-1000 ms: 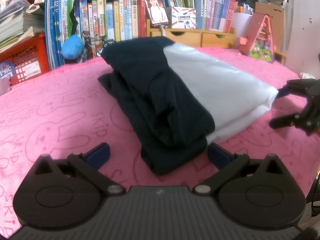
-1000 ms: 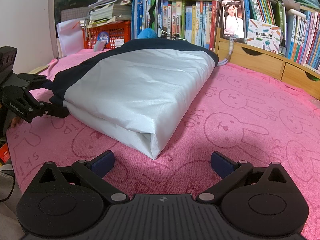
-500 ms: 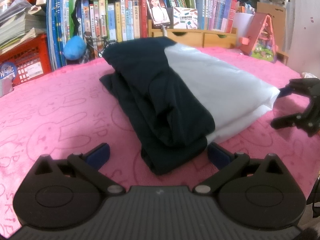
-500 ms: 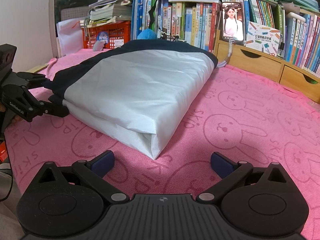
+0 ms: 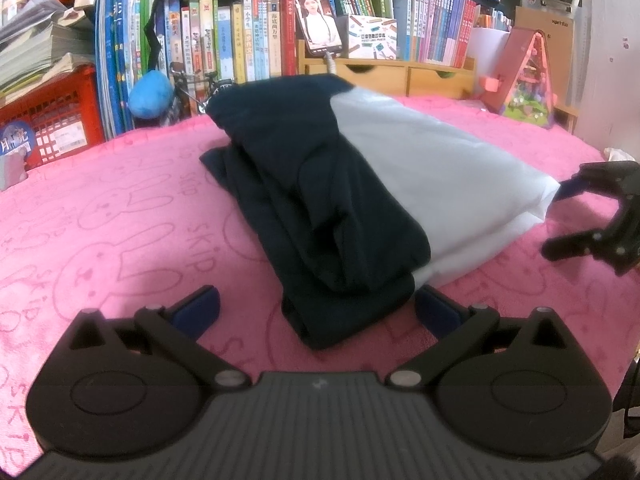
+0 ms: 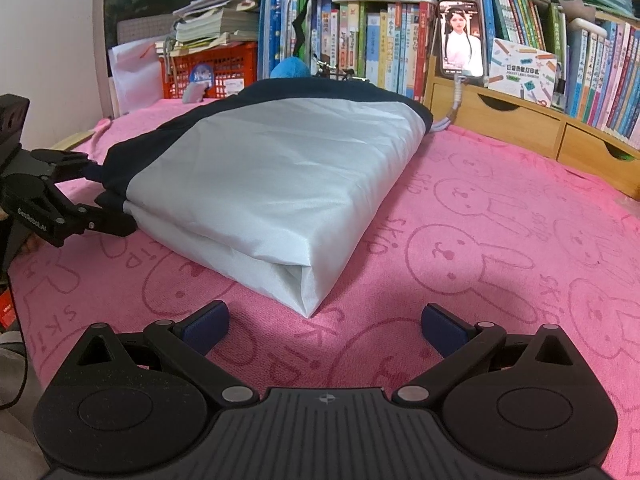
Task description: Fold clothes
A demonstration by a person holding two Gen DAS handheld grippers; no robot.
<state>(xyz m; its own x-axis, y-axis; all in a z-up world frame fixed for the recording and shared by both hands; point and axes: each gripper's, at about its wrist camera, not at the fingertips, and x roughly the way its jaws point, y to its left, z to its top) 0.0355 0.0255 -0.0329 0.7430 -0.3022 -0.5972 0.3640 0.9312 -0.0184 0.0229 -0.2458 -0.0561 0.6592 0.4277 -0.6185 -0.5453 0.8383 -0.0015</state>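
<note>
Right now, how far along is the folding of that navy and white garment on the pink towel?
Mostly done, it seems: the garment lies as a compact, layered rectangle on the pink towel. Nothing is in hand; the left gripper and right gripper are both open, flanking its near corners. Left: perhaps a final fold or tidying the loose navy edge.
</note>
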